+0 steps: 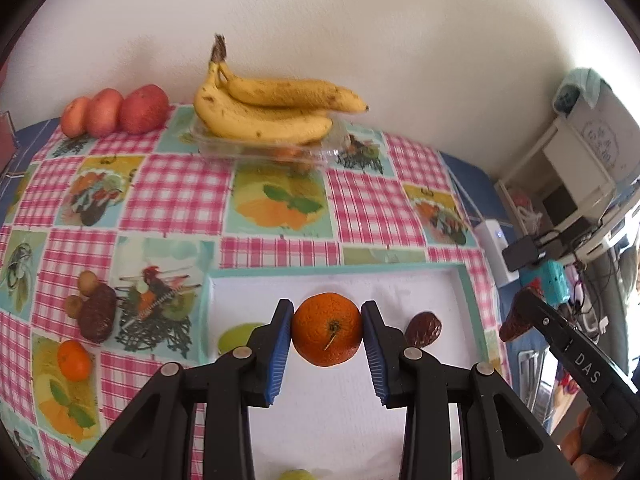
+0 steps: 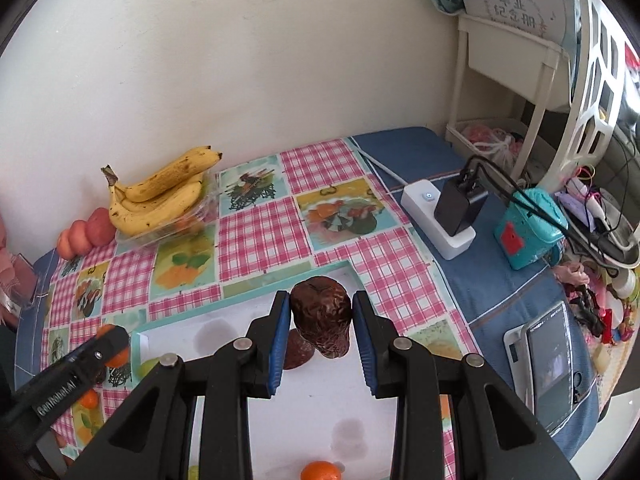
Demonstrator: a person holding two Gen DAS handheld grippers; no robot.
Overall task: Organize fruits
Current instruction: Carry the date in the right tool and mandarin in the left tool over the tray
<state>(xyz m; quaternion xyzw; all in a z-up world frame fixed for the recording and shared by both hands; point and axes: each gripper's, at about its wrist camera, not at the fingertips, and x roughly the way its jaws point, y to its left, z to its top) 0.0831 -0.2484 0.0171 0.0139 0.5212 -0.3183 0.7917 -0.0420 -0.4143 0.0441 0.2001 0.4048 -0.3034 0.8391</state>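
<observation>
Tangerine (image 1: 326, 329) between left claw (image 1: 326, 330) pads (clamped)

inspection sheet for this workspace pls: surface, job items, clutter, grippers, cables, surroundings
Surface: checked fruit-print tablecloth with a white tray on it.
Job's things: bananas on a clear plastic container, red apples by the wall, loose tangerine.
Clutter: phone, teal pouch.
Grippers: left gripper clamps an orange; right gripper clamps a dark wrinkled fruit.
Cables: power strip with black charger.
Surroundings: white wall, white shelf.
</observation>
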